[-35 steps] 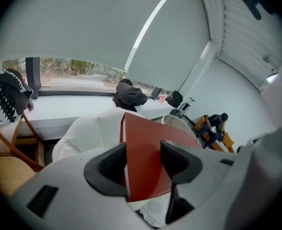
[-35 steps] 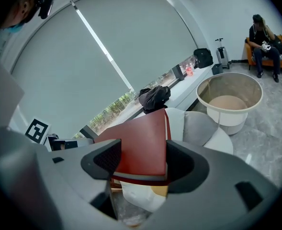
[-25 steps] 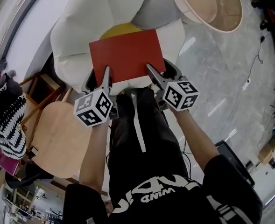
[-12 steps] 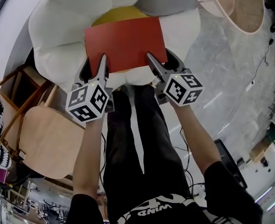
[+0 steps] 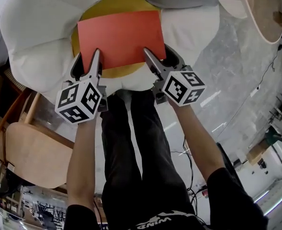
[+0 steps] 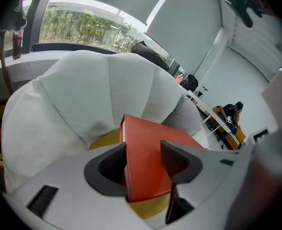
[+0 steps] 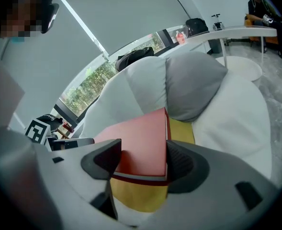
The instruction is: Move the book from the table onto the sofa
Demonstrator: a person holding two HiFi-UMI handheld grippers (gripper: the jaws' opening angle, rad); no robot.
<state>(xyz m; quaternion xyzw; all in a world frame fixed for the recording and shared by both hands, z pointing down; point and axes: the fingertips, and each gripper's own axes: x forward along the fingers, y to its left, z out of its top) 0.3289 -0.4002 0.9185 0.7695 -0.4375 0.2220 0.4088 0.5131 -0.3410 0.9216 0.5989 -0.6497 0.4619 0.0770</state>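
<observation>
The left gripper (image 6: pixel 144 151) and the right gripper (image 7: pixel 143 151) each pinch the near edge of the red book (image 5: pixel 119 38). The book lies flat over the yellow middle (image 5: pixel 118 1) of the white sofa (image 5: pixel 30 42).

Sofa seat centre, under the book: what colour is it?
The seat centre is yellow, ringed by white cushions; the head view shows it best.
</observation>
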